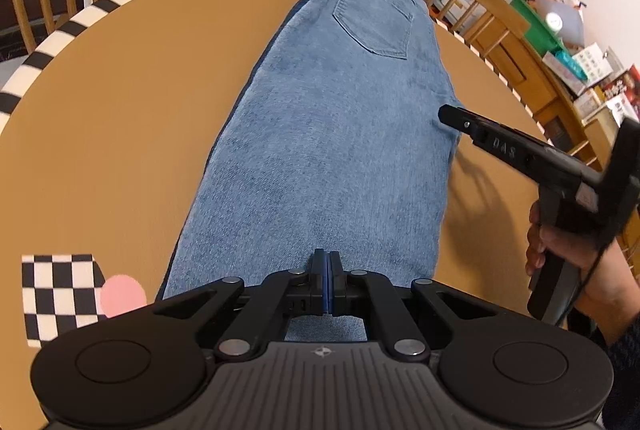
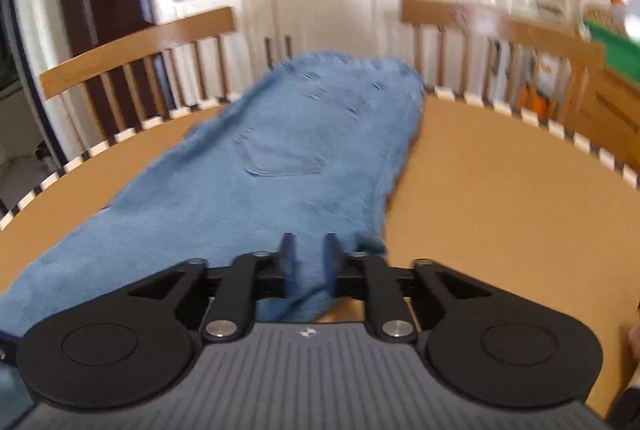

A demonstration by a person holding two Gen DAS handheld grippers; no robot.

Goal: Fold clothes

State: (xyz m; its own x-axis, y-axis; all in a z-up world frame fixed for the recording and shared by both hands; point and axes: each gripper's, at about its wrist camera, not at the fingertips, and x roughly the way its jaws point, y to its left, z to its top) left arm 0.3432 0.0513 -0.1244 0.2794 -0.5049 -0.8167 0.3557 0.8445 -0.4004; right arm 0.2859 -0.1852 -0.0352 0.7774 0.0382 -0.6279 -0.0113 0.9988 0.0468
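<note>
A pair of light blue jeans [image 1: 332, 134] lies lengthwise on the round tan table [image 1: 120, 134], back pocket up, waistband at the far edge. My left gripper [image 1: 327, 280] is shut over the near end of the jeans; whether it pinches the cloth is hidden. My right gripper [image 2: 308, 254] is open, with the jeans' [image 2: 280, 166] near right edge lying between its fingers. In the left wrist view the right gripper [image 1: 444, 112] reaches in from the right over the jeans' right edge, held by a hand. The right wrist view is blurred.
The table [image 2: 500, 198] has a black-and-white striped rim [image 1: 80, 22]. A checkered marker [image 1: 60, 294] with a pink spot lies at the near left. Wooden chairs [image 2: 136, 42] ring the far side. White cabinets [image 2: 332, 2] and cluttered shelves [image 1: 568, 42] stand behind.
</note>
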